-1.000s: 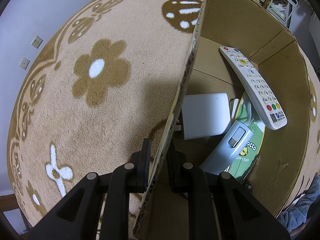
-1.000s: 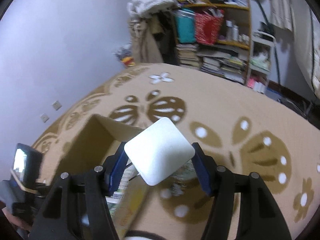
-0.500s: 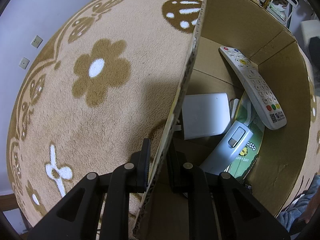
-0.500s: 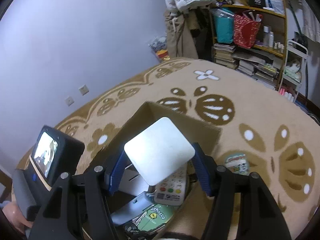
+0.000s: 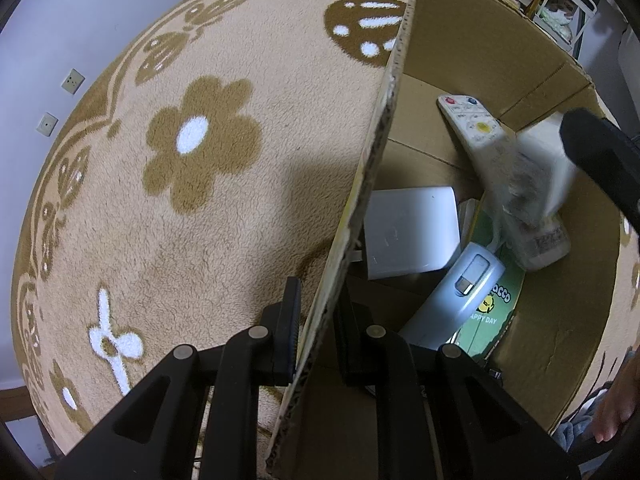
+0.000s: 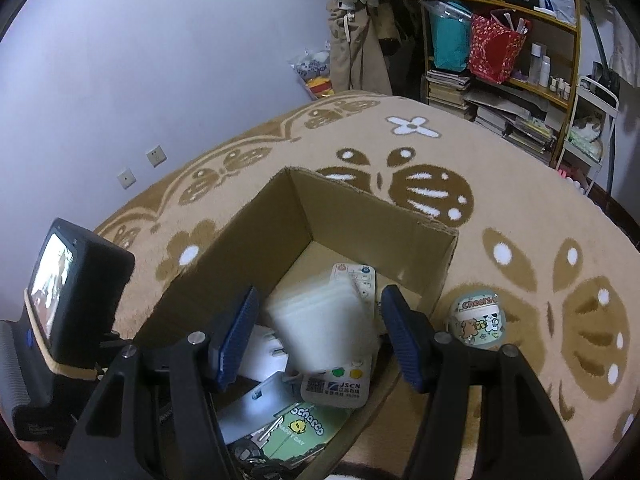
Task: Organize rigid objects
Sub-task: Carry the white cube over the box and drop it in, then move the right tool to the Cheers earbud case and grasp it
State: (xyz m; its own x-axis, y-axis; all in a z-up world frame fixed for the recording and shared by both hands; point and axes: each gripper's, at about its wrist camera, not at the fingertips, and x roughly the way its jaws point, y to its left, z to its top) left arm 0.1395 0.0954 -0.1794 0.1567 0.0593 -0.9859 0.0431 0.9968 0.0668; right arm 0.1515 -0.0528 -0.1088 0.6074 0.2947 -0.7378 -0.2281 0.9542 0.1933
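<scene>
An open cardboard box (image 6: 352,204) stands on the carpet. My left gripper (image 5: 316,320) is shut on the box's near wall (image 5: 360,200), one finger outside and one inside. My right gripper (image 6: 316,336) is open above the box. A white square block (image 6: 320,320), blurred, is falling free between its fingers; it also shows blurred in the left wrist view (image 5: 536,176). Inside the box lie a white remote (image 6: 344,380), a white flat box (image 5: 408,236), a pale blue device (image 5: 460,300) and a green card (image 6: 296,428).
A small round printed tin (image 6: 478,324) sits on the carpet right of the box. The left gripper's camera unit (image 6: 72,292) is at the left. Shelves with books and bags (image 6: 496,52) stand at the far wall.
My right gripper has moved over the box, lowered and opened, letting go of the white block, which now drops into the box. The left gripper has kept its hold on the wall.
</scene>
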